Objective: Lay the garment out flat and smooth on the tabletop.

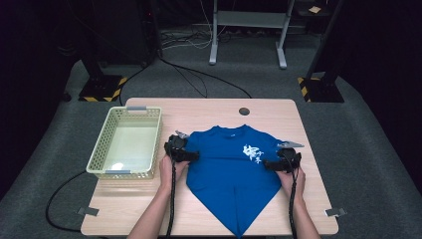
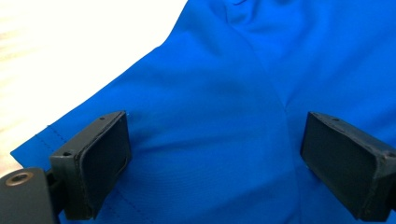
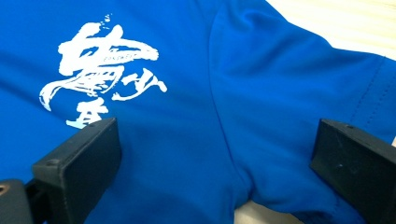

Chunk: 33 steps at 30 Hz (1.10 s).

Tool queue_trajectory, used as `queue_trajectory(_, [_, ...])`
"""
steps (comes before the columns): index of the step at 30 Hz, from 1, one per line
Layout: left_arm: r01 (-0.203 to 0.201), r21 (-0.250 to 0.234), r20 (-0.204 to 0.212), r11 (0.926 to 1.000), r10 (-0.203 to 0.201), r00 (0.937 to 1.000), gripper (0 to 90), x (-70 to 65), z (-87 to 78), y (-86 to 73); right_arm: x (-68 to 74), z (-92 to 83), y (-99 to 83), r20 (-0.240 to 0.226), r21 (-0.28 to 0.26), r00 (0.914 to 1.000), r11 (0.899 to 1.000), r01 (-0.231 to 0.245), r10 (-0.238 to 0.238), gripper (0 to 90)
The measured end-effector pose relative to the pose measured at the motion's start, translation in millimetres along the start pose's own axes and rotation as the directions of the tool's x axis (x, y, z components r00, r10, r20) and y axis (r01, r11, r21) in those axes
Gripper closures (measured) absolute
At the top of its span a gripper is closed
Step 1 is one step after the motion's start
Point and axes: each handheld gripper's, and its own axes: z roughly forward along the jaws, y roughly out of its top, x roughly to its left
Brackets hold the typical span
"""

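Note:
A blue T-shirt (image 1: 233, 169) with a white brush-script print (image 1: 254, 153) lies face up on the wooden table (image 1: 209, 110), its lower part folded in to a point toward the person. At the shirt's left sleeve my left gripper (image 1: 193, 156) stands open, its jaws wide apart over the blue cloth (image 2: 210, 140) near the sleeve hem. My right gripper (image 1: 267, 164) is at the right sleeve, also open, with the sleeve cloth (image 3: 261, 135) lying between its jaws and the print (image 3: 100, 70) to one side. Neither pair of pads presses on the cloth.
A pale yellow plastic basket (image 1: 101, 149) sits at the table's left side, close to my left hand. A round cable hole (image 1: 244, 111) lies at the table's far edge. Beyond the table are stand legs and cables on grey floor.

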Motion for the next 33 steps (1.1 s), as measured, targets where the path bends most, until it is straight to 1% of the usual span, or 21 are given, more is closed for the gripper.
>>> queue_trajectory(5, [0.007,0.006,-0.006,1.0000,-0.007,1.0000,6.9,5.8,7.8,8.8,-1.4,7.6,8.2,0.008,0.012,1.0000,1.000,-0.005,0.005,0.0])
queue_trajectory(8, [0.006,0.029,-0.006,0.9996,-0.006,1.0000,5.7,9.7,12.8,16.4,-2.4,12.2,13.2,0.008,0.016,1.0000,1.000,-0.005,0.005,0.0])
queue_trajectory(9, [0.010,0.042,-0.010,0.9991,-0.009,0.9999,5.2,11.5,13.9,19.2,-2.9,13.6,15.1,0.006,0.021,1.0000,1.000,-0.004,0.004,0.0])
queue_trajectory(11, [0.033,0.059,-0.009,0.9977,-0.033,0.9994,4.8,15.5,11.9,22.8,-4.2,16.0,18.5,-0.002,0.028,1.0000,1.000,0.003,-0.003,0.0])
queue_trajectory(12, [0.056,0.049,-0.013,0.9972,-0.056,0.9984,4.6,17.4,7.1,23.3,-5.4,16.1,19.7,-0.007,0.032,1.0000,0.999,-0.001,0.001,0.0])
queue_trajectory(13, [0.079,0.019,-0.009,0.9967,-0.079,0.9968,4.4,18.3,-4.0,23.3,-6.8,13.9,20.9,-0.018,0.028,0.9997,1.000,-0.013,0.014,0.0])
queue_trajectory(14, [0.079,0.019,-0.009,0.9967,-0.079,0.9968,3.7,18.3,-4.0,23.3,-6.8,13.9,20.9,-0.018,0.028,0.9997,1.000,-0.013,0.014,0.0])
queue_trajectory(15, [0.091,-0.008,0.003,0.9958,-0.091,0.9958,3.7,17.1,-14.8,23.0,-7.9,4.9,22.0,-0.035,-0.023,0.9987,0.999,-0.040,0.039,0.0])
queue_trajectory(16, [0.092,-0.036,0.026,0.9951,-0.091,0.9955,3.0,12.7,-30.5,21.4,-6.3,-7.8,25.3,-0.041,-0.057,0.9984,0.998,-0.041,0.039,0.0])
queue_trajectory(17, [0.087,-0.046,0.039,0.9951,-0.085,0.9956,2.1,8.9,-39.3,19.4,-3.9,-13.0,26.9,-0.047,-0.060,0.9984,0.998,-0.036,0.033,0.0])
queue_trajectory(19, [0.067,-0.063,0.062,0.9957,-0.063,0.9961,2.1,-0.9,-53.6,12.3,4.3,-21.1,28.6,-0.049,-0.048,0.9987,0.999,-0.012,0.010,0.4])
queue_trajectory(21, [0.037,-0.061,0.084,0.9975,-0.031,0.9960,1.8,-13.5,-64.0,1.4,14.7,-25.7,26.2,-0.076,-0.032,0.9971,0.999,0.004,-0.006,0.7])
queue_trajectory(22, [0.037,-0.061,0.084,0.9975,-0.031,0.9960,1.7,-13.5,-64.0,1.4,14.7,-25.7,26.2,-0.076,-0.032,0.9971,0.999,0.004,-0.006,0.7])
queue_trajectory(23, [-0.008,-0.070,0.088,0.9975,0.015,0.9960,1.6,-27.8,-69.4,-14.2,27.0,-27.2,20.4,-0.096,-0.006,0.9950,1.000,0.024,-0.024,0.8])
queue_trajectory(24, [-0.033,-0.062,0.085,0.9976,0.038,0.9957,1.7,-34.4,-69.0,-22.5,33.2,-27.8,16.5,-0.102,0.007,0.9943,0.999,0.033,-0.032,1.0])
queue_trajectory(26, [-0.065,-0.049,0.072,0.9967,0.068,0.9951,1.2,-42.9,-66.0,-38.9,42.4,-28.2,9.4,-0.118,0.023,0.9922,0.999,0.044,-0.041,1.1])
queue_trajectory(28, [-0.067,-0.031,0.077,0.9973,0.069,0.9946,1.8,-46.8,-62.2,-52.2,52.1,-30.3,2.0,-0.135,0.039,0.9900,0.998,0.046,-0.040,1.2])
queue_trajectory(29, [-0.054,-0.030,0.080,0.9981,0.056,0.9953,1.4,-47.6,-61.5,-58.0,57.1,-33.0,-1.5,-0.144,0.042,0.9887,0.998,0.050,-0.044,1.5])
queue_trajectory(31, [-0.039,-0.036,0.084,0.9986,0.042,0.9956,1.1,-47.5,-63.5,-65.9,64.4,-38.3,-4.8,-0.164,0.037,0.9855,0.998,0.050,-0.043,1.9])
queue_trajectory(32, [-0.030,-0.038,0.085,0.9988,0.034,0.9958,1.2,-47.7,-64.4,-68.3,70.7,-42.8,-6.6,-0.178,0.032,0.9828,0.998,0.054,-0.048,2.3])
queue_trajectory(33, [-0.030,-0.038,0.085,0.9988,0.034,0.9958,0.9,-47.7,-64.4,-68.3,70.7,-42.8,-6.6,-0.178,0.032,0.9828,0.998,0.054,-0.048,2.3])
